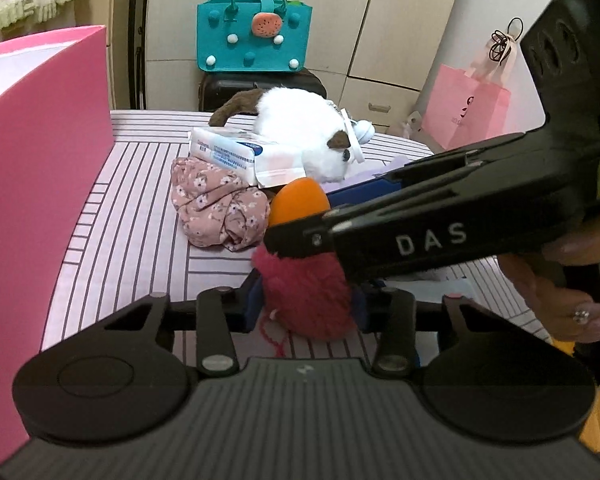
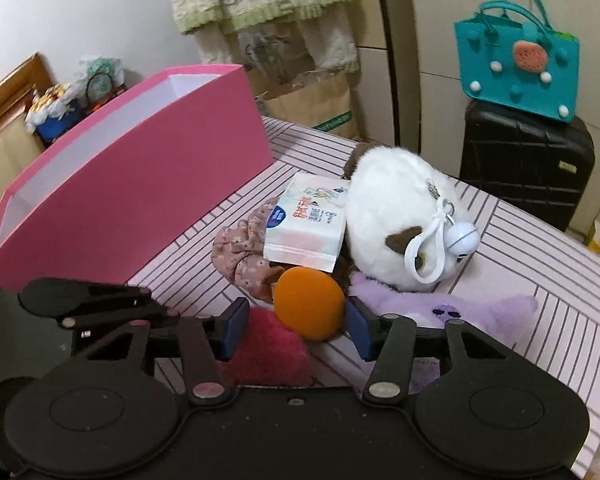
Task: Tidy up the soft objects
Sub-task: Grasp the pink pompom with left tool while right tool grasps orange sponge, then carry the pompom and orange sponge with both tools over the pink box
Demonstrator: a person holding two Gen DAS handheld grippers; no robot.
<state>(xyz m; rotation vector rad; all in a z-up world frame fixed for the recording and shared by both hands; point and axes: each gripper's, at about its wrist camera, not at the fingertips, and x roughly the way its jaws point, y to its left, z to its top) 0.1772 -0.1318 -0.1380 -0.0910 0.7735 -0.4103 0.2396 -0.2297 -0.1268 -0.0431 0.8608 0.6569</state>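
A striped pink bench [image 2: 560, 292] carries a small heap of soft things, seen from two hand-held tools that meet over it.

The left tool [image 1: 306, 304] points down at a fuzzy dark-red pompom [image 1: 308, 300]. Its blue pads sit against both sides of the pompom, so it has hold of it, jaws partly closed. A thin red cord trails from the pompom toward the tool's body.

The right tool [image 2: 298, 326] reaches in from the right of the left one, its black arm crossing just above the pompom. An orange sponge ball [image 2: 309, 304] sits between its blue pads [image 2: 236, 330]. The right pad touches the ball; whether the left pad presses on it I cannot tell, so the grip is uncertain. The pompom lies just below and left of the ball, touching it. A person's hand [image 1: 572, 280], with a ring, holds the right tool's handle.

Just beyond both tools lies a floral pink cloth bundle [image 1: 216, 208], with a white tissue pack [image 2: 310, 226] resting on it. Beyond and to the right is a white plush animal [image 2: 396, 220] with brown ears and a white clip and bell. A lilac plush [image 2: 460, 304] lies to the right of the right tool.

A tall pink box [image 2: 140, 184] stands open to the left of the tools. Far behind, a teal felt bag [image 2: 520, 72] sits on a black suitcase [image 2: 528, 164].
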